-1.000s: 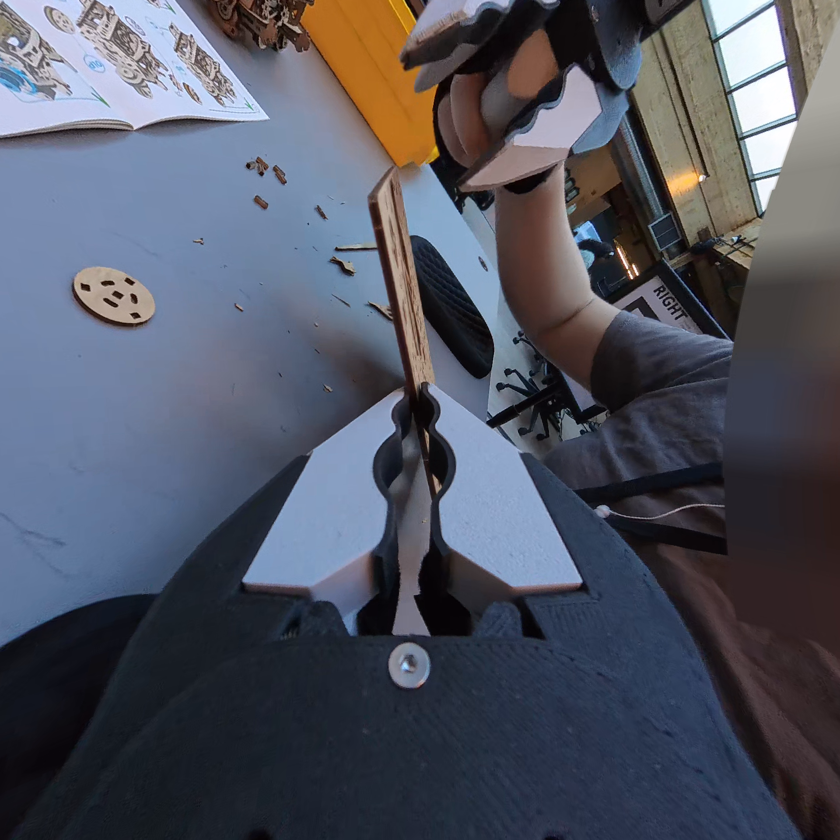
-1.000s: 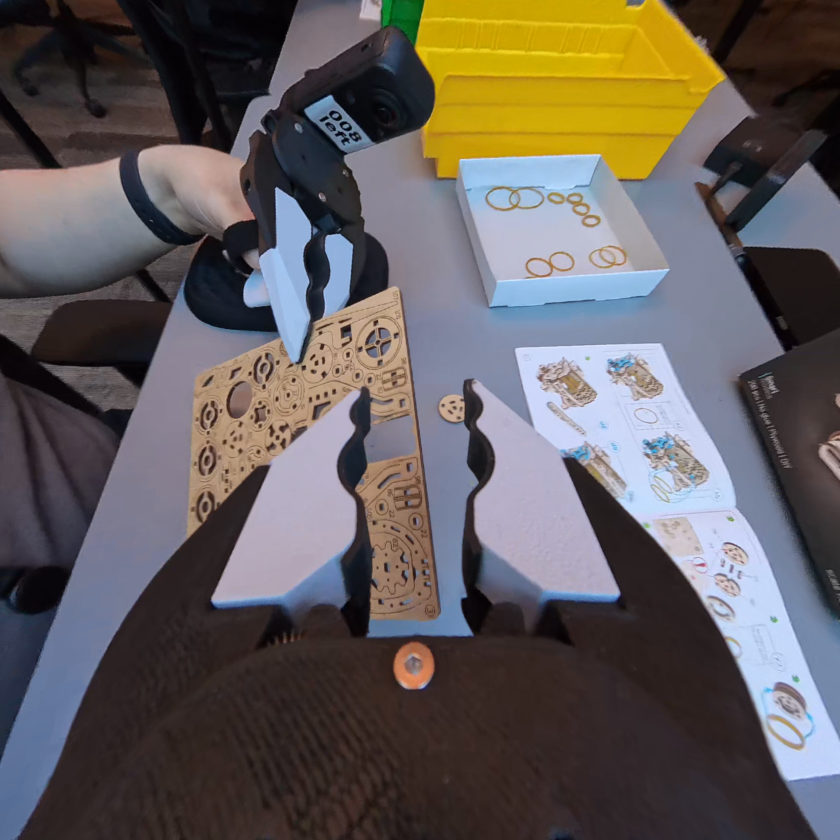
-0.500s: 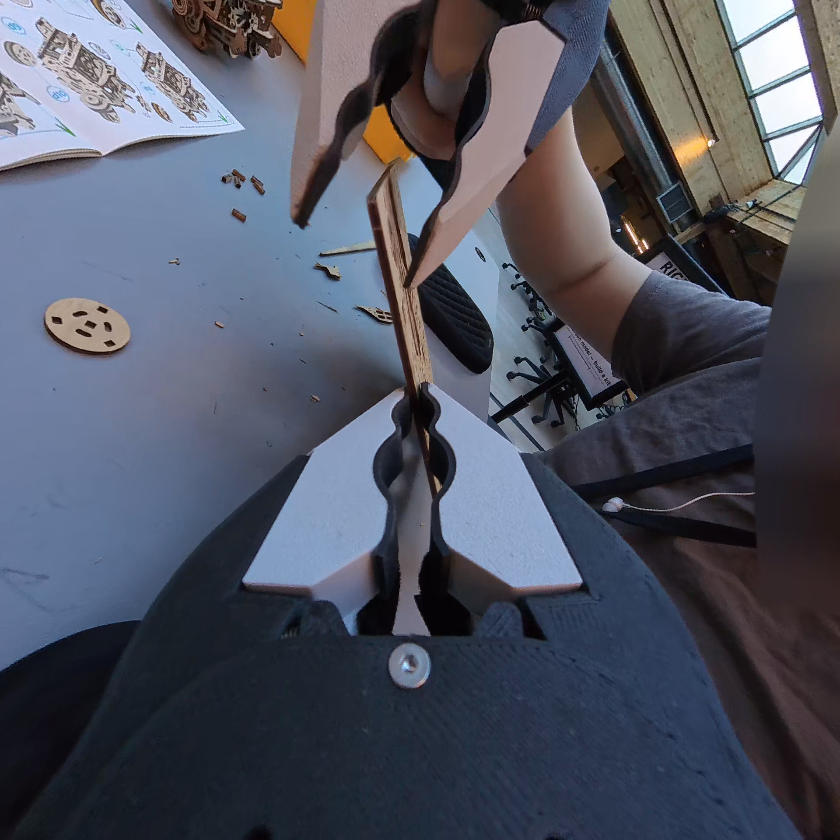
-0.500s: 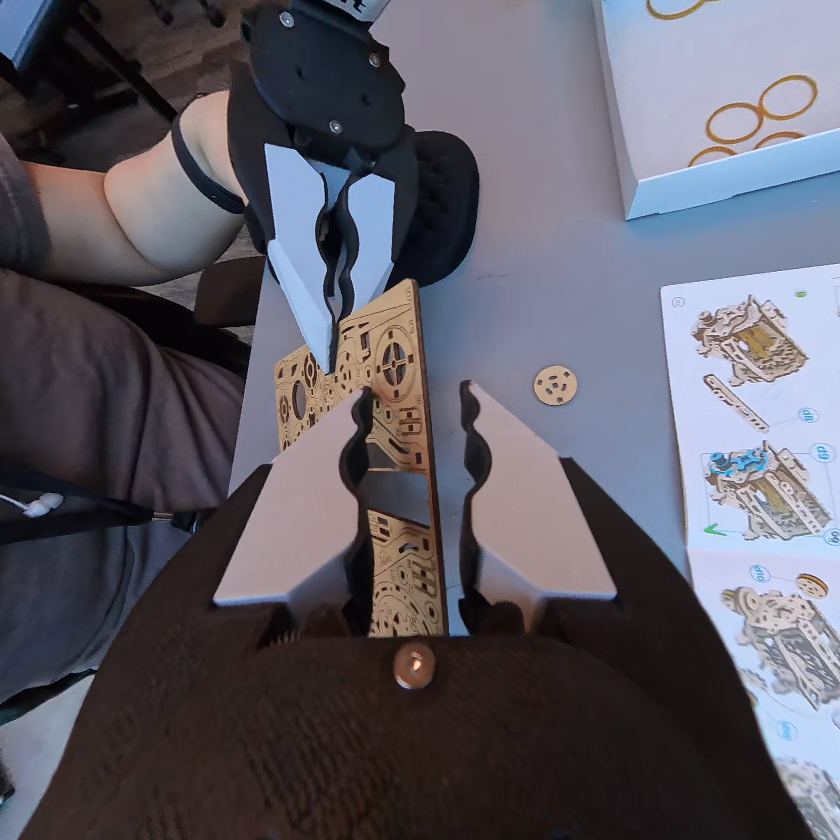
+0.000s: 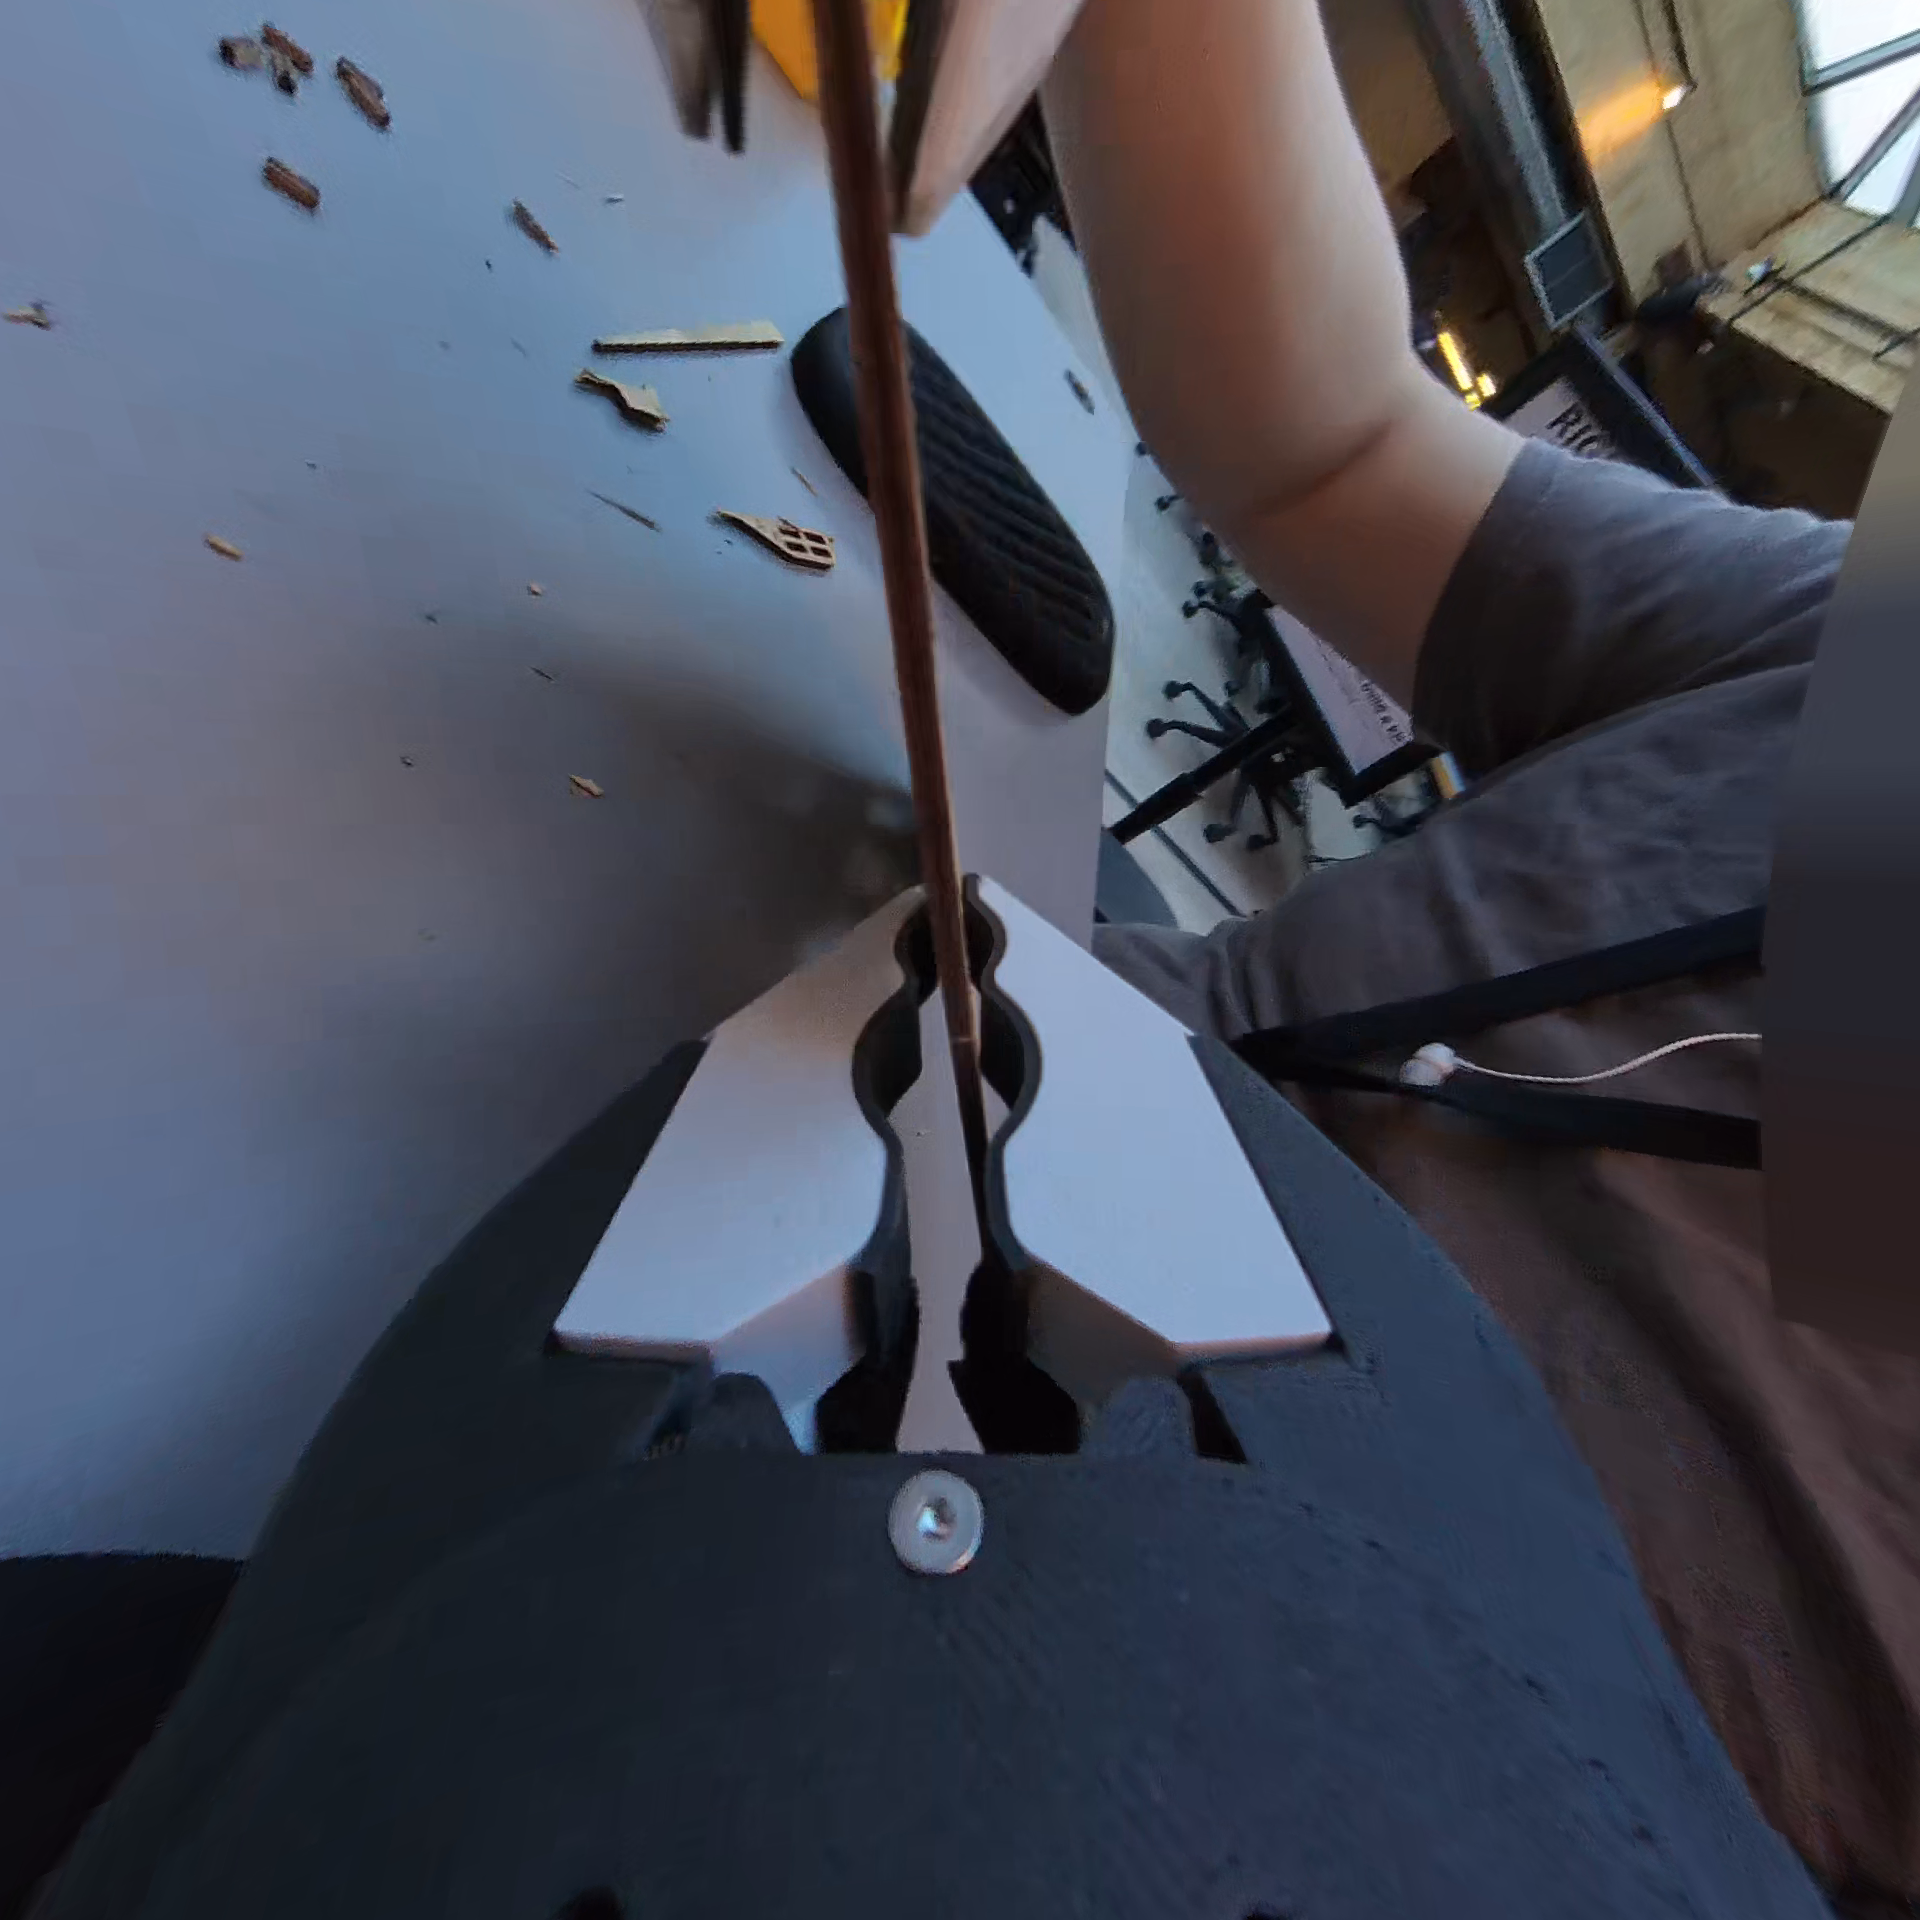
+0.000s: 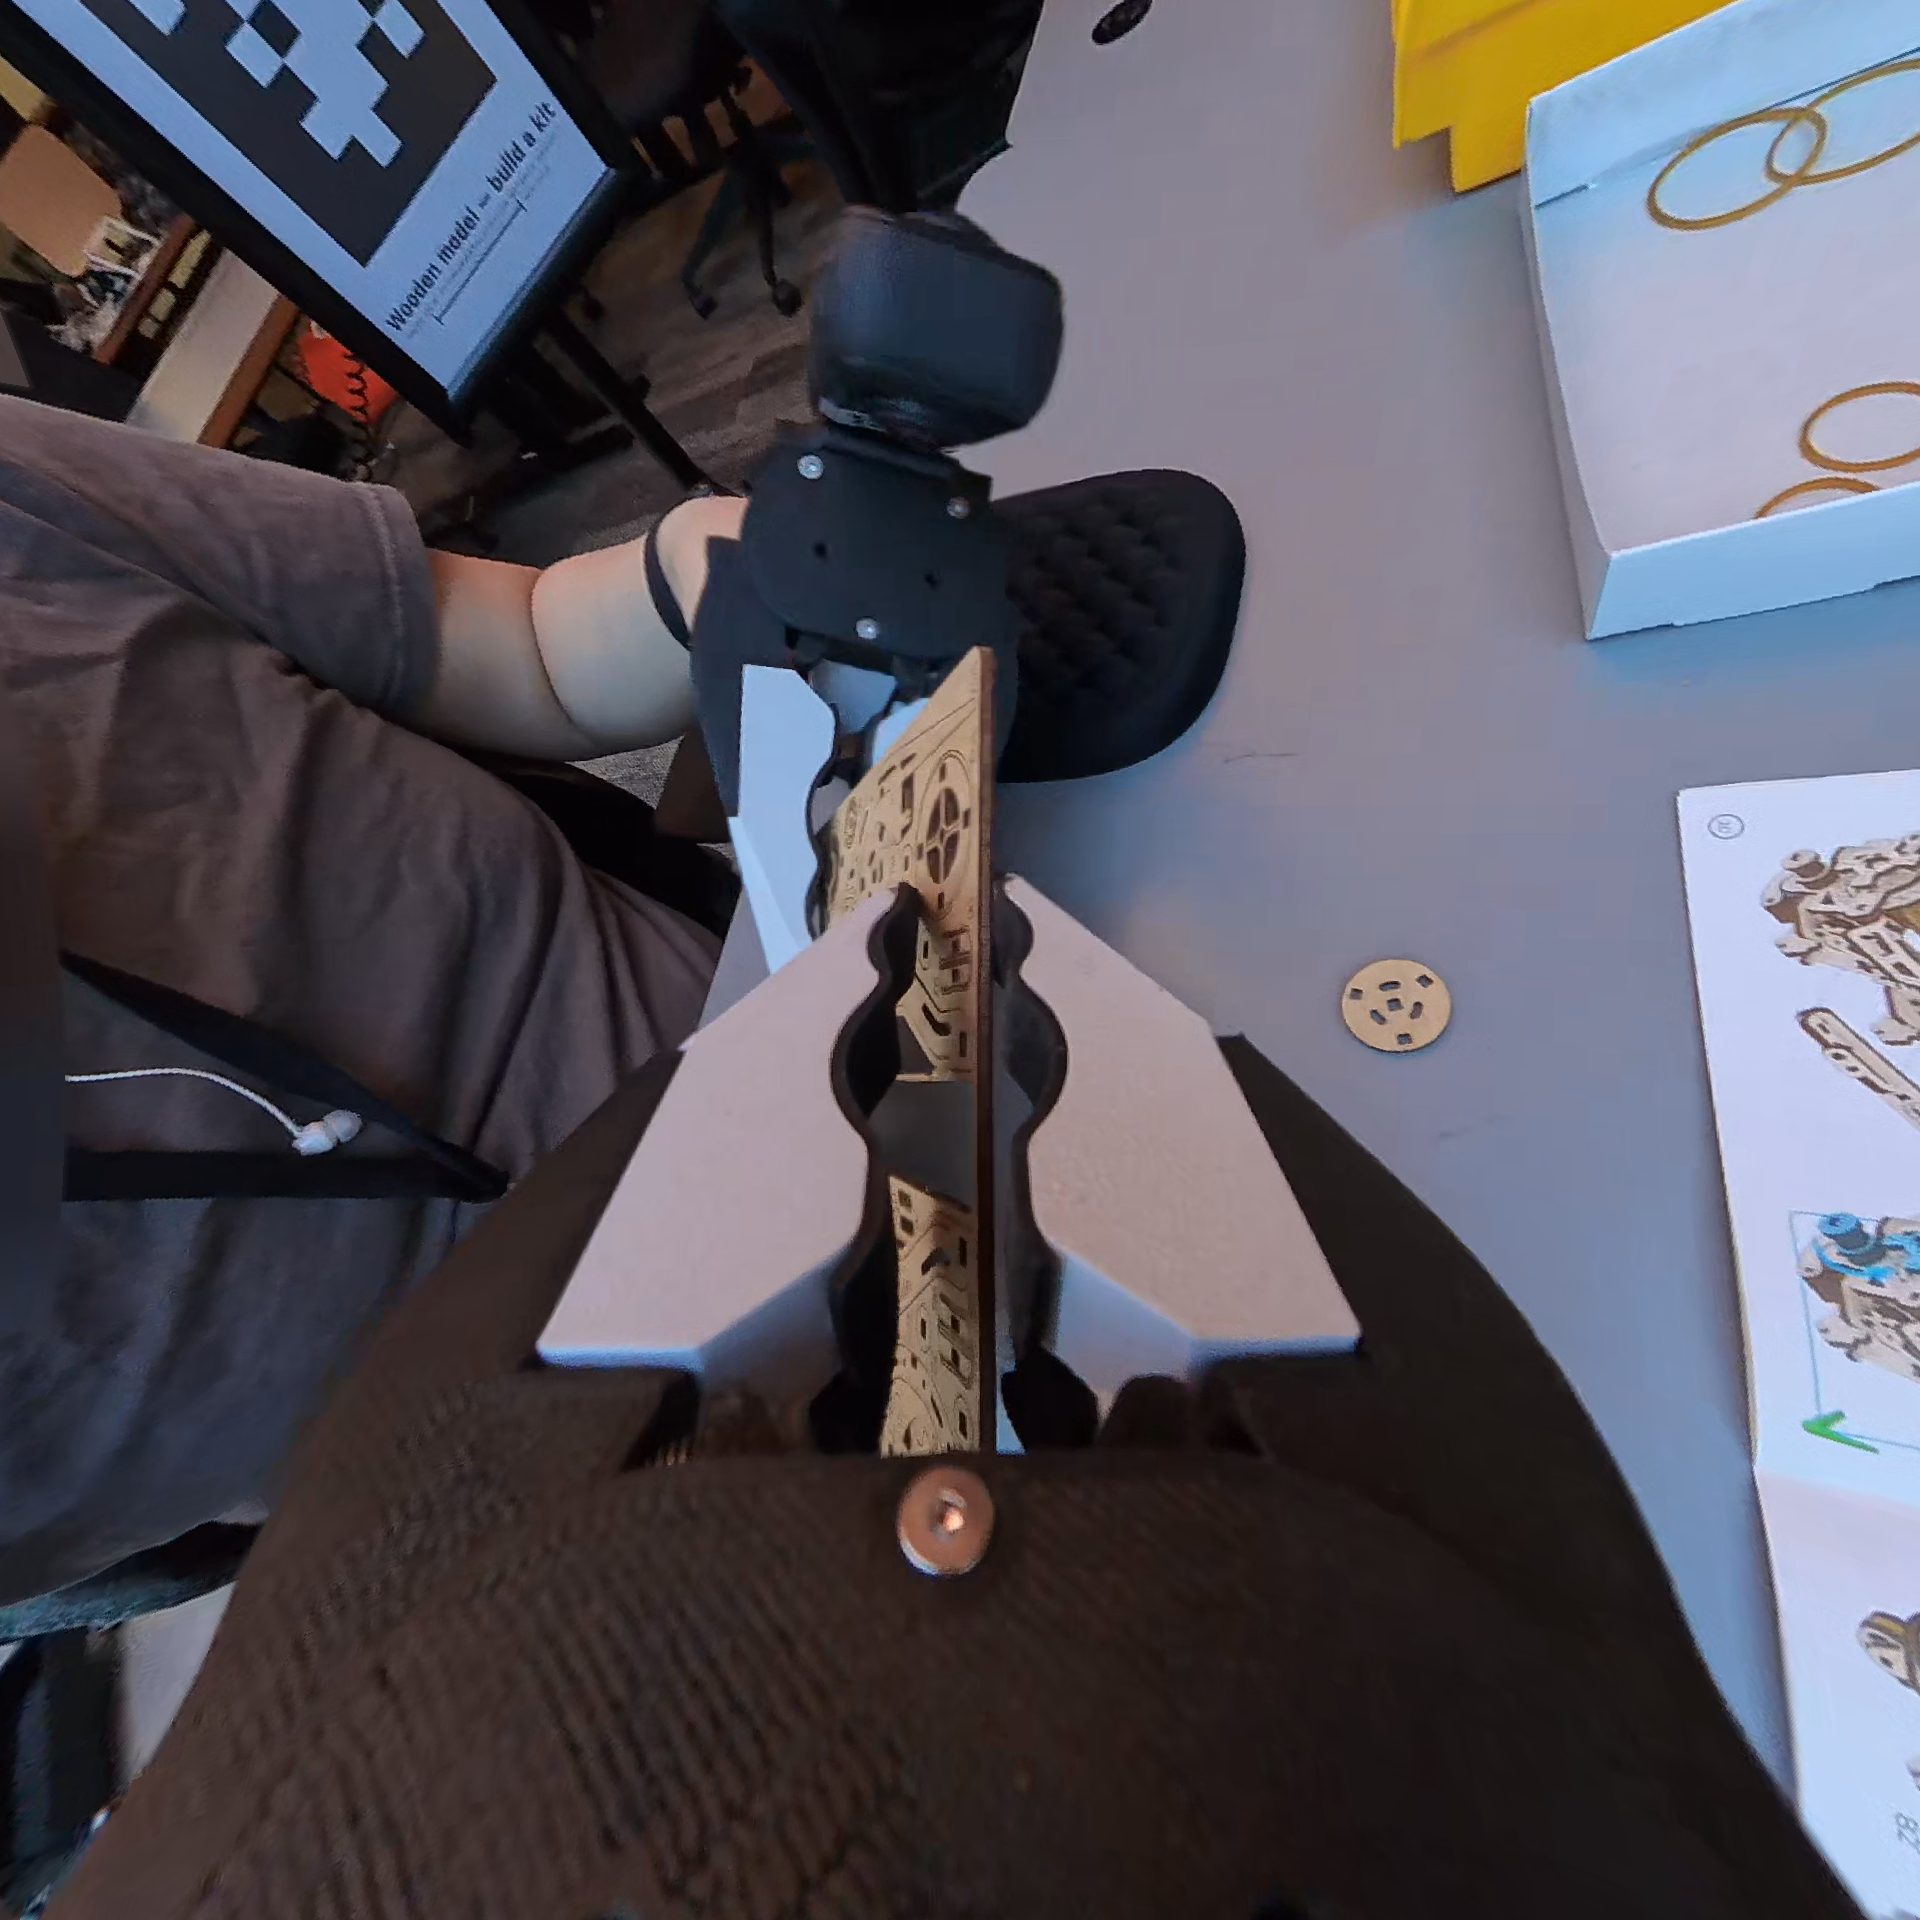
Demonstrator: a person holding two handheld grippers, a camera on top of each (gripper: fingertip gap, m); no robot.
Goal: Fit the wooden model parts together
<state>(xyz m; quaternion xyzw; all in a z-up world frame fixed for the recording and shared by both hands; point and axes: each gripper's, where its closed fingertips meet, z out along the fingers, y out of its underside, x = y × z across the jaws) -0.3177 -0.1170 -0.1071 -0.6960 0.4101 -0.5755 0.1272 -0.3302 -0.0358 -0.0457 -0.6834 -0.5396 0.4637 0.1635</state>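
Observation:
A thin laser-cut wooden sheet (image 5: 894,520) stands on edge above the grey table (image 5: 312,935). My left gripper (image 5: 945,894) is shut on its near end. In the right wrist view the sheet (image 6: 940,831) runs between my right gripper's (image 6: 956,888) jaws, which stand narrowly apart around it. In the left wrist view one right finger (image 5: 935,104) lies next to the sheet and a gap shows on the sheet's other side. The left gripper (image 6: 831,831) holds the sheet's far end in the right wrist view. A small round wooden disc (image 6: 1395,1006) lies on the table.
A black textured pad (image 5: 956,520) lies at the table edge beyond the sheet. Wood scraps (image 5: 790,540) litter the table. A white box (image 6: 1621,582) with rubber bands, a yellow bin (image 6: 1475,94) and an instruction booklet (image 6: 1766,1143) lie to the right. The person's arm (image 5: 1247,312) and lap are close. One gripper's finger ends stand about 10 cm off the other's. The right tips stand about 12 cm off the small round wooden disc (image 6: 1395,1006).
My right gripper has come down over the sheet's edge and its jaws have narrowed around it. The left gripper has tipped the sheet up on edge, still shut on it.

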